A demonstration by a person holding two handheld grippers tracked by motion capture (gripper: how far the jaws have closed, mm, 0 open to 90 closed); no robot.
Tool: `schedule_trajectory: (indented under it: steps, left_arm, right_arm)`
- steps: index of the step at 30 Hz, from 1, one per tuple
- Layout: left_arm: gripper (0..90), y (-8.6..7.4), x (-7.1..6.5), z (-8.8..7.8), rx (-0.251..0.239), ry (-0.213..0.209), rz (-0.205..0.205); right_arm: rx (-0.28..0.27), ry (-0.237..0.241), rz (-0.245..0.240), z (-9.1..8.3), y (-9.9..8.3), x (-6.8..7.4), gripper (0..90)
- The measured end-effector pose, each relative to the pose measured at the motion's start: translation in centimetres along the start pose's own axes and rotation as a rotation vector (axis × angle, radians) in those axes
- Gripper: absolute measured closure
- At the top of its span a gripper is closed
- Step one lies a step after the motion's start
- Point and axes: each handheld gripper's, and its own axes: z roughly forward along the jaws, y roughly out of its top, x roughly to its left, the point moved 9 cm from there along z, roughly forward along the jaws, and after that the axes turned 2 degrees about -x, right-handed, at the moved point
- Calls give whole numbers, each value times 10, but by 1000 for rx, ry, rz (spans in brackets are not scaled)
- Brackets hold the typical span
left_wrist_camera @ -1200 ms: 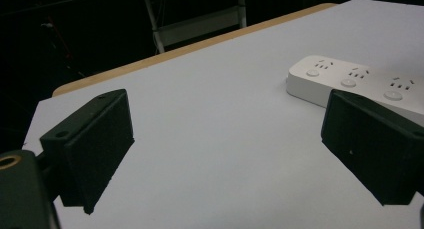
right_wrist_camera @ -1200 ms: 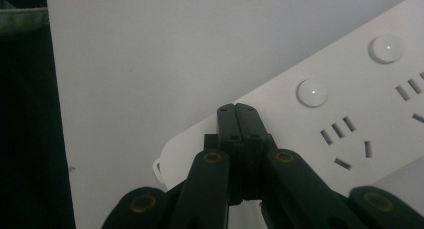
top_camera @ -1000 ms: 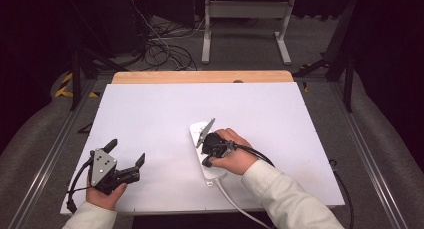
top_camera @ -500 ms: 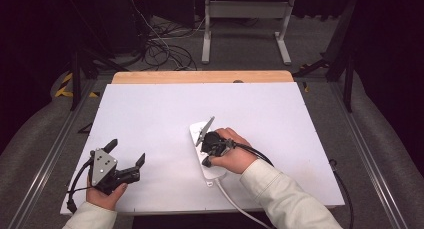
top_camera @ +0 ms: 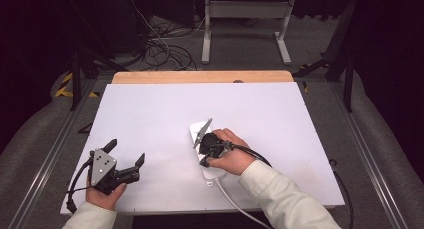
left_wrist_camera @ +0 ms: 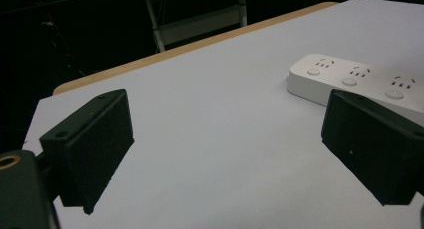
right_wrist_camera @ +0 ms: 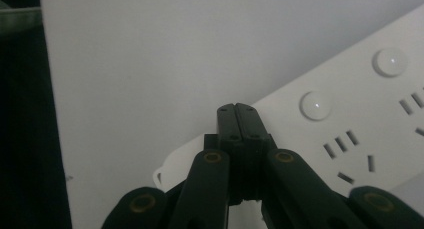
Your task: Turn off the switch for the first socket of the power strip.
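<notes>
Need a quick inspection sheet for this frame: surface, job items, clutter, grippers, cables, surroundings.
Surface: white table top with a bare wooden strip along the far edge.
Job's things: white power strip lying flat mid-table; round buttons and socket slots show in both gripper views.
Clutter: nothing seen on the table.
Grippers: right gripper shut, empty, tips over the power strip near a round button; whether they touch it cannot be told. Left gripper open, empty, at the near left of the table.
Cables: white cord runs off the near edge; black gripper cable over the right hand; loose black cables on the floor beyond.
Surroundings: dark room, grey metal frame behind the table.
</notes>
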Motion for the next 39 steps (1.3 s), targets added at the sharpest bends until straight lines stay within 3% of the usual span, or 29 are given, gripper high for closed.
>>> schedule_trajectory:
  steps: [1,3,8,19,29,35,39]
  left_arm:
    - [68,0,0,0,-1,3,2]
    - [68,1,1,0,-3,3,1]
    - [68,1,0,1,-1,0,3]
    - [68,0,0,0,-1,0,2]
    - [68,0,0,1,0,0,-4]
    - [68,0,0,1,0,1,-6]
    - [68,0,0,0,0,3,-3]
  right_arm:
    - [-21,20,3,-2,1,3,900]
    - [-27,-32,-11,-5,0,-1,900]
    - [-118,-38,-8,-17,5,1,900]
    - [-189,-83,-11,-40,14,3,900]
    - [-215,-89,-5,-45,15,2,900]
    - [-274,-105,25,-54,18,4,670]
    - [-353,-146,57,-63,20,1,521]
